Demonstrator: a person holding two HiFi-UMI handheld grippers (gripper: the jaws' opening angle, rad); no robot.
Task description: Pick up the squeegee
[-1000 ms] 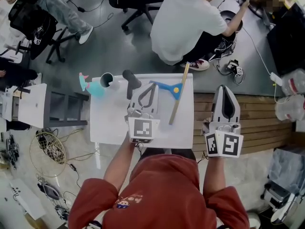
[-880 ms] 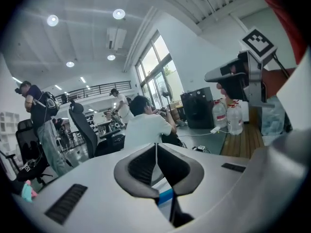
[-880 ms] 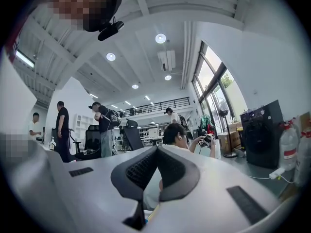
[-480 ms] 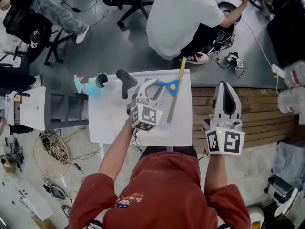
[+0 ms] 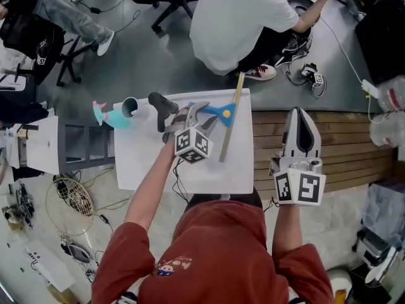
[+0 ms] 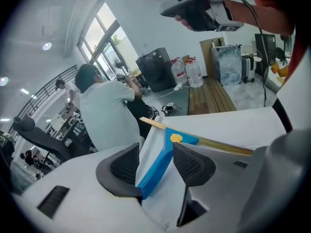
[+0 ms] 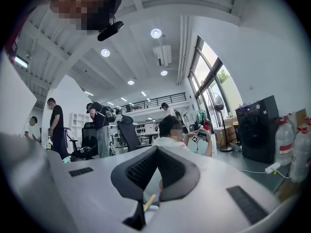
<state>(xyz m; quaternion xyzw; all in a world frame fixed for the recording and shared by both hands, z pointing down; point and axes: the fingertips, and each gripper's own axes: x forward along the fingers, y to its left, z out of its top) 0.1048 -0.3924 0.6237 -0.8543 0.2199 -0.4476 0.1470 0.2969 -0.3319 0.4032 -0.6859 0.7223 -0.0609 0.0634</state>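
The squeegee lies on the white table [image 5: 158, 163], its blue handle [image 5: 223, 112] joined to a long tan blade strip [image 5: 230, 119]. My left gripper [image 5: 197, 115] points down at the blue handle. In the left gripper view its jaws [image 6: 155, 152] are opening, with the blue handle [image 6: 156, 166] lying between the pads and no pad pressing on it. My right gripper [image 5: 299, 124] hangs off the table's right side over the wooden floor. Its jaws [image 7: 154, 154] meet at the tips with nothing between them.
A dark handled tool [image 5: 161, 108] and a teal bottle with a cup [image 5: 121, 114] sit at the table's far left corner. A person in a white shirt [image 5: 234, 24] sits just beyond the table. Wooden decking [image 5: 348, 151] lies to the right, a chair and cables to the left.
My left gripper has dropped toward the table, rolled, and gone from shut to open around the blue handle. The right gripper has barely shifted.
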